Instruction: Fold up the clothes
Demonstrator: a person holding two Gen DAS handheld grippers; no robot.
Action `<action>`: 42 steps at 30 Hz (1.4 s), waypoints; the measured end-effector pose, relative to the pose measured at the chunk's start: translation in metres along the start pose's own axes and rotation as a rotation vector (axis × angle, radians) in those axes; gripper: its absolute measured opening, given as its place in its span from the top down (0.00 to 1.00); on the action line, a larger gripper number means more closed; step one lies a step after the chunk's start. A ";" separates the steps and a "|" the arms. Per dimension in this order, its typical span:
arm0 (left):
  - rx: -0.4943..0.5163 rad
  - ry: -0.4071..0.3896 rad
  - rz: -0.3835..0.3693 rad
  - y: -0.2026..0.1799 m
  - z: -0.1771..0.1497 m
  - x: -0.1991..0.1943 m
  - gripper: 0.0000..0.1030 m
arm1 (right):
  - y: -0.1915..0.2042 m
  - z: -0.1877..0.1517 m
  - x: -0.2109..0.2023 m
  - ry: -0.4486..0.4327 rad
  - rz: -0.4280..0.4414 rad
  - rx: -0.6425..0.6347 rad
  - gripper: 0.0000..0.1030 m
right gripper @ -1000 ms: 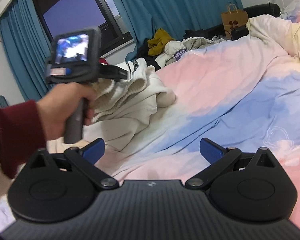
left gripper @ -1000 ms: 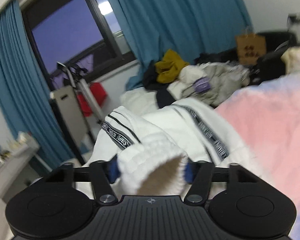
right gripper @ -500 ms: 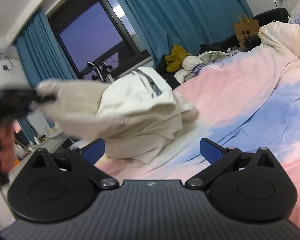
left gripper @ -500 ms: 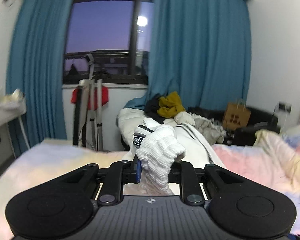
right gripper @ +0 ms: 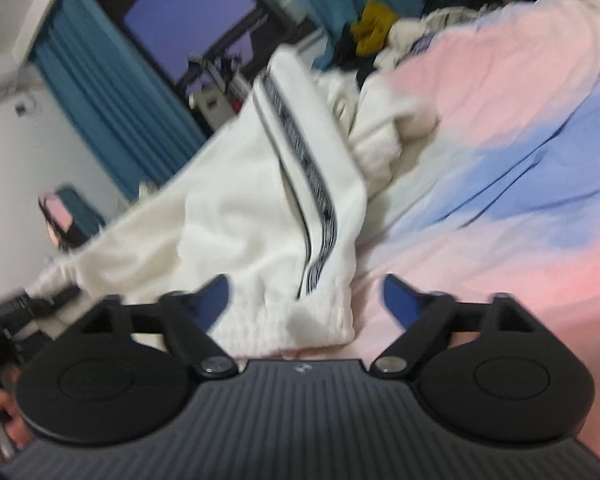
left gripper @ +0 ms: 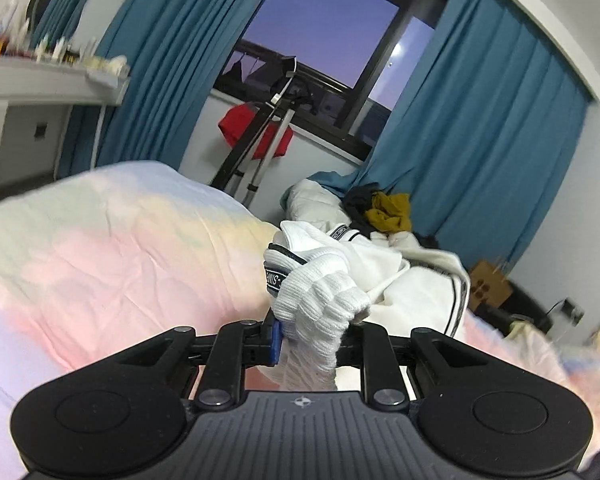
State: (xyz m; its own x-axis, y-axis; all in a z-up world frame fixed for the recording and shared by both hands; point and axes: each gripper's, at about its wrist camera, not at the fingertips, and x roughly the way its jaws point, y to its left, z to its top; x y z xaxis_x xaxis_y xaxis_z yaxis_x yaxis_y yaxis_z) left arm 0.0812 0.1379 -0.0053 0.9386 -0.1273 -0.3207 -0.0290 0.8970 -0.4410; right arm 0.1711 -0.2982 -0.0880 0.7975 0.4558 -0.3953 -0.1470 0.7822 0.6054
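Soft pink and blue bedding [right gripper: 500,128] spreads out with lots of room. Right gripper [right gripper: 306,300] is spread wide, with a ribbed cuff lying between its fingers. Left gripper [left gripper: 312,340] pinches the white pants [left gripper: 324,300]. Farther back, a blurry clothes pile [left gripper: 388,212], maybe by the curtain [left gripper: 480,140].

The left wrist view looks forward from just behind the left claw [left gripper: 312,340], low over the bed [left gripper: 112,248], toward the far window [left gripper: 332,40] and blue curtains [left gripper: 480,128]. The right wrist view sits just behind the right claw [right gripper: 306,300], tilted and blurred, facing the same far wall. Both share the white garment [left gripper: 380,264] [right gripper: 260,200], bed, window and the far clothes pile [left gripper: 388,208].
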 end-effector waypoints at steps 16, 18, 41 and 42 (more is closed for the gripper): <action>-0.028 0.046 0.042 0.003 -0.009 0.032 0.78 | -0.026 0.005 0.054 0.002 0.066 0.202 0.84; -0.043 0.053 0.033 0.005 -0.003 0.036 0.79 | -0.023 0.005 0.046 -0.028 0.074 0.234 0.86; 0.107 -0.035 0.325 0.114 0.219 0.015 0.83 | 0.264 -0.126 0.047 0.292 0.712 0.138 0.93; 0.105 -0.015 0.354 0.130 0.215 0.021 0.83 | 0.276 -0.135 0.059 0.327 0.712 0.108 0.93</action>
State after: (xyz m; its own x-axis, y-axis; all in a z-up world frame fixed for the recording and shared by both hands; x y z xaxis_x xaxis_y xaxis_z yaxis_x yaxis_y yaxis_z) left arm 0.1716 0.3430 0.1110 0.8815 0.2041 -0.4257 -0.3182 0.9230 -0.2164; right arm 0.0984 0.0020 -0.0379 0.3183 0.9460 -0.0606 -0.4863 0.2179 0.8462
